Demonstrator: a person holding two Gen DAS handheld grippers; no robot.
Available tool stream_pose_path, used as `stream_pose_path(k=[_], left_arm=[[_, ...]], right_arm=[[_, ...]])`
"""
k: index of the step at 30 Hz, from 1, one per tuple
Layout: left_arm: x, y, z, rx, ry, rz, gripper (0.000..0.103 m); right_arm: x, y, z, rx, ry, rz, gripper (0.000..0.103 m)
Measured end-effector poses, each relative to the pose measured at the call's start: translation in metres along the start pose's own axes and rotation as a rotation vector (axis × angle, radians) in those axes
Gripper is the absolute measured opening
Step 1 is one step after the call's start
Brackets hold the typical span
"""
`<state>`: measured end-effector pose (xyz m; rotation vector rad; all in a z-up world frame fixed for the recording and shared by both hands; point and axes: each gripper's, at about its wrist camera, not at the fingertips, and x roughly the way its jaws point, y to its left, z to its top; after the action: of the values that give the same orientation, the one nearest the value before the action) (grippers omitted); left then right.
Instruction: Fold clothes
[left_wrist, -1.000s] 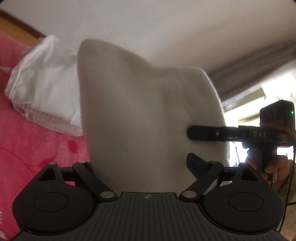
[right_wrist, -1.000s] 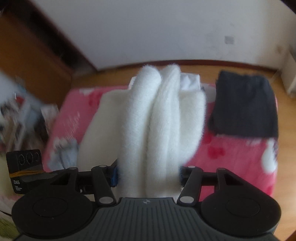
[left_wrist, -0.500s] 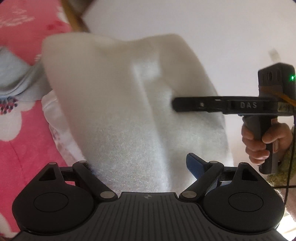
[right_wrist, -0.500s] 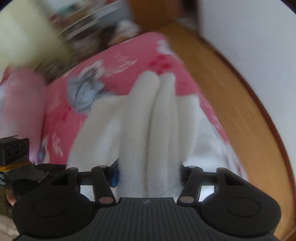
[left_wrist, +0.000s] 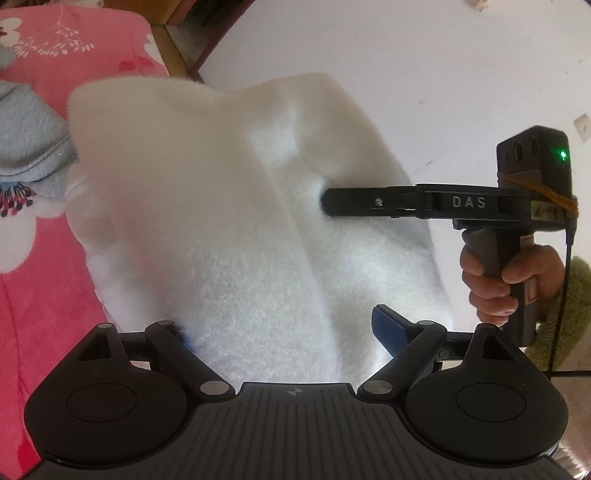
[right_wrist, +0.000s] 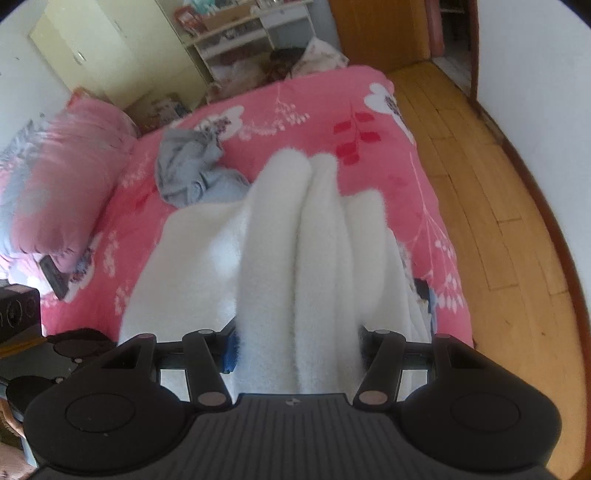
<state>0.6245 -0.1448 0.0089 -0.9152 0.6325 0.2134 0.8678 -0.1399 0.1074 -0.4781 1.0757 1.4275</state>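
Observation:
A thick folded white fleece garment (left_wrist: 236, 229) fills the left wrist view, held up above the pink bed. My left gripper (left_wrist: 284, 332) is shut on its near edge; the blue pad of one finger (left_wrist: 388, 328) shows. My right gripper (right_wrist: 295, 343) is shut on the garment's stacked folds (right_wrist: 295, 236). It also shows in the left wrist view (left_wrist: 332, 201), coming in from the right and pressed into the fleece, with a hand on its handle.
A pink flowered bedspread (right_wrist: 295, 110) lies below. A crumpled grey garment (right_wrist: 192, 166) lies on it beyond the fleece. A pink pillow (right_wrist: 55, 177) is at left, wooden floor (right_wrist: 498, 184) at right, white shelves (right_wrist: 240, 29) behind.
Both grippers have swung round with the fleece still held: the right view has turned from the wall and a dark folded garment to the bed's far end with the grey garment.

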Motion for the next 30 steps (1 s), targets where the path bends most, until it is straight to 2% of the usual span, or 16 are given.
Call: stream_pose_path(k=[4,7,9,13,15,18,21,24,26,28,30], left_arm=[[-0.004,0.000,-0.003,0.037,-0.015,-0.001,0.090],[0.012,0.011,-0.009,0.035,0.027,0.024,0.090],[0.021,0.018,-0.014,0.069,0.040,0.036,0.090],[0.020,0.020,-0.011,0.095,0.037,0.003,0.091],[0.019,0.021,-0.005,0.094,0.051,-0.011,0.092],[0.024,0.028,0.012,0.081,0.077,-0.015,0.093],[0.022,0.030,0.019,0.050,0.098,-0.003,0.093],[0.023,0.031,0.024,0.037,0.130,0.002,0.093],[0.025,0.035,0.030,0.029,0.154,0.005,0.093],[0.024,0.037,0.035,0.024,0.180,0.007,0.093],[0.023,0.040,0.038,0.022,0.205,0.017,0.093]], right_arm=[[-0.009,-0.001,0.002,-0.016,-0.032,0.037,0.059],[0.006,-0.009,-0.004,-0.011,-0.027,0.042,0.059],[0.022,-0.017,-0.011,-0.007,-0.016,0.020,0.061],[0.030,-0.035,-0.016,0.066,-0.015,0.023,0.071],[0.028,-0.039,-0.017,0.085,-0.010,0.009,0.080],[0.010,-0.045,-0.021,0.132,-0.030,-0.048,0.086],[-0.034,-0.053,-0.048,0.258,-0.190,-0.146,0.090],[-0.089,-0.045,-0.109,0.518,-0.506,-0.214,0.095],[-0.110,-0.032,-0.165,0.732,-0.701,-0.191,0.098],[-0.111,-0.012,-0.219,0.926,-0.801,-0.175,0.098],[-0.098,0.011,-0.266,1.054,-0.872,-0.151,0.098]])
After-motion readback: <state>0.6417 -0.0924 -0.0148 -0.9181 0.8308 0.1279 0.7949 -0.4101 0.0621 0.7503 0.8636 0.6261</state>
